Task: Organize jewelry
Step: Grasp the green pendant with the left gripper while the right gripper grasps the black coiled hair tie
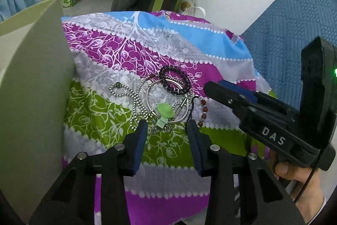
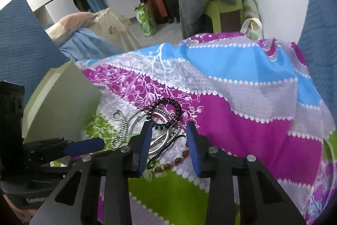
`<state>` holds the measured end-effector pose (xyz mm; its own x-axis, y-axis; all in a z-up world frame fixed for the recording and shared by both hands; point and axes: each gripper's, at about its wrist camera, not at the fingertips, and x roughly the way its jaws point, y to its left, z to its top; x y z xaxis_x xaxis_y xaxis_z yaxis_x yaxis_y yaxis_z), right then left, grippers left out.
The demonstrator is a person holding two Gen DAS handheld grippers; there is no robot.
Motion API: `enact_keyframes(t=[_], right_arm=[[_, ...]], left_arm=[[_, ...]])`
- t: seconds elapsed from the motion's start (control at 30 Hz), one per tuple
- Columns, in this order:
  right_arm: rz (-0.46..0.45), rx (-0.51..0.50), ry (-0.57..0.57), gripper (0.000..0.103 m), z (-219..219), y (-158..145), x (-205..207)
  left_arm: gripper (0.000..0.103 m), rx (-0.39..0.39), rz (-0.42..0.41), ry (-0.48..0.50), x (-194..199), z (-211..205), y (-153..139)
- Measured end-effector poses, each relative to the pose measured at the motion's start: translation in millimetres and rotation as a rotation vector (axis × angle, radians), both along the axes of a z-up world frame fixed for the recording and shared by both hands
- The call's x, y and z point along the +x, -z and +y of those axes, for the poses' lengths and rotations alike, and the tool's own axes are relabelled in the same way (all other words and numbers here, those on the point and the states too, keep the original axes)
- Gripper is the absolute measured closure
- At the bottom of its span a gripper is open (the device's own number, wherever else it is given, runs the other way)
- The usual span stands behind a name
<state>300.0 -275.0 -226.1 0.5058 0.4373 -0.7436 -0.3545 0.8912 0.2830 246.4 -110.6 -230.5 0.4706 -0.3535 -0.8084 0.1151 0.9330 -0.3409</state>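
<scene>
Both open hand-held grippers (image 1: 166, 127) (image 2: 169, 128) hover w/ jewelry pile (image 1: 162, 96) just ahead.

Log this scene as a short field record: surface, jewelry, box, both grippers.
surface: striped floral cloth
jewelry: tangled pile at the cloth's middle: dark bead bracelet, silver bangle, ball chain, amber bead strand, green piece
box: pale green box, left of the pile
left hand-held gripper: open, just short of the pile, holding nothing
right hand-held gripper: open, over the pile's right side, holding nothing
</scene>
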Motion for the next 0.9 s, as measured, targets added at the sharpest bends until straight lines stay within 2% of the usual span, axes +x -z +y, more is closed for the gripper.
enact_keyframes(t=[0.23,0.3,0.5,0.63,0.73,0.9], right_arm=[[0.055,-0.031,-0.022,0.078,11.9,21.6,28.8],[0.064,-0.044,-0.026,0.078,13.7,25.7,33.2],[0.07,-0.069,-0.045,0.084,21.3,33.2,41.0],[0.068,-0.078,-0.05,0.094,23.7,33.3,41.5],[0.063,-0.094,-0.038,0.096,24.1,33.3,41.0],[0.072,-0.101,-0.016,0.096,20.2,32.3,37.5]], left_arm=[[0.069,0.011,0.002,0.024,12.8,-5.1,9.9],[0.073,0.026,0.003,0.036,15.3,-7.1,13.0],[0.078,0.046,0.024,0.042,18.3,-10.1,19.8],[0.082,0.016,0.019,0.029,20.9,-7.0,19.6],[0.091,0.014,0.027,0.016,21.5,-3.5,19.9],[0.093,-0.007,0.014,0.013,18.1,-0.1,14.2]])
